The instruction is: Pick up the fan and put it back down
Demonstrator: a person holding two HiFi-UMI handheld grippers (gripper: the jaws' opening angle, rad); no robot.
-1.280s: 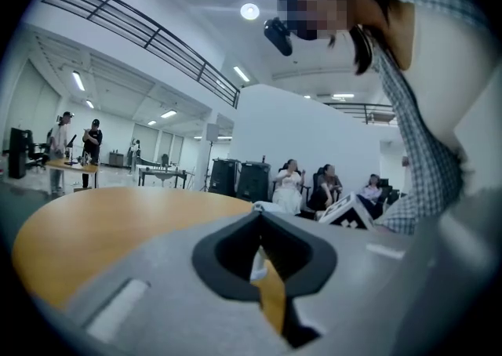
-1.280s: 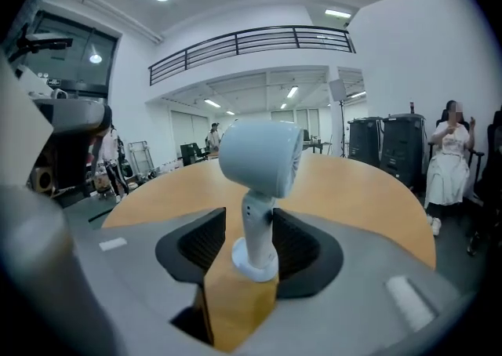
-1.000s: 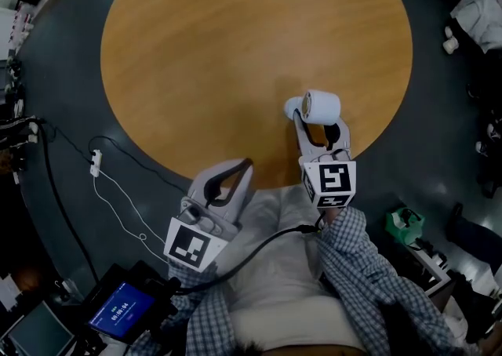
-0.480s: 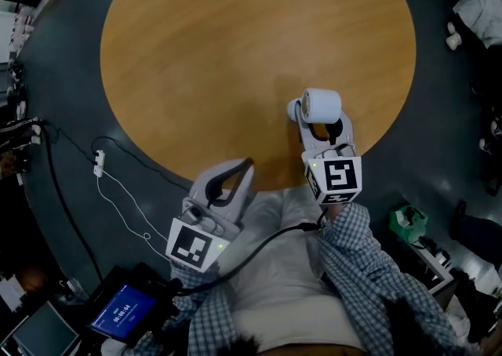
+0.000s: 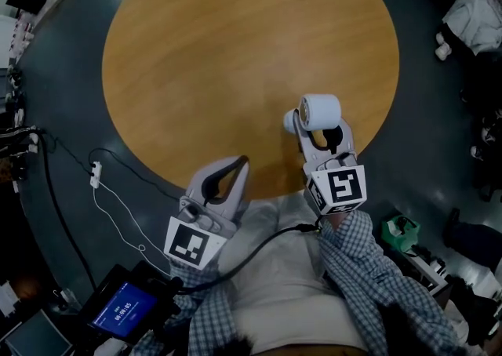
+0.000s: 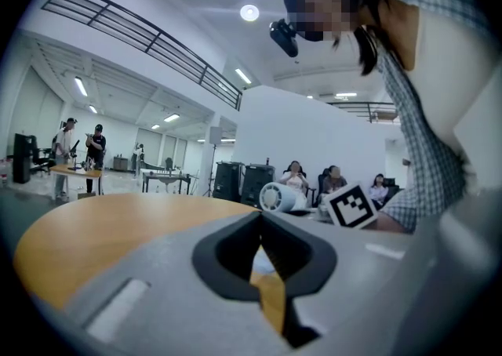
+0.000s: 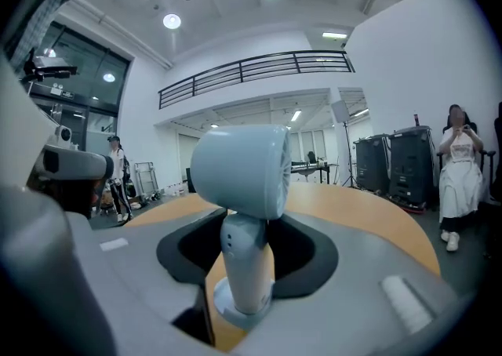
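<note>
Fan (image 5: 320,110) by round wooden table (image 5: 235,49)'s edge; grey floor (image 5: 427,150).

I see 1 round counter (image 5: 235,49) with an orange-brown wooden top, standing on a dark grey floor (image 5: 423,111). The fan (image 5: 320,110) shows over the counter's near right part; I can't tell whether its foot touches the wood. On the floor left of the counter lie 1 white power strip (image 5: 95,174), its thin white cable (image 5: 118,217) looping toward me, and a black cable (image 5: 53,194) curving alongside.
</note>
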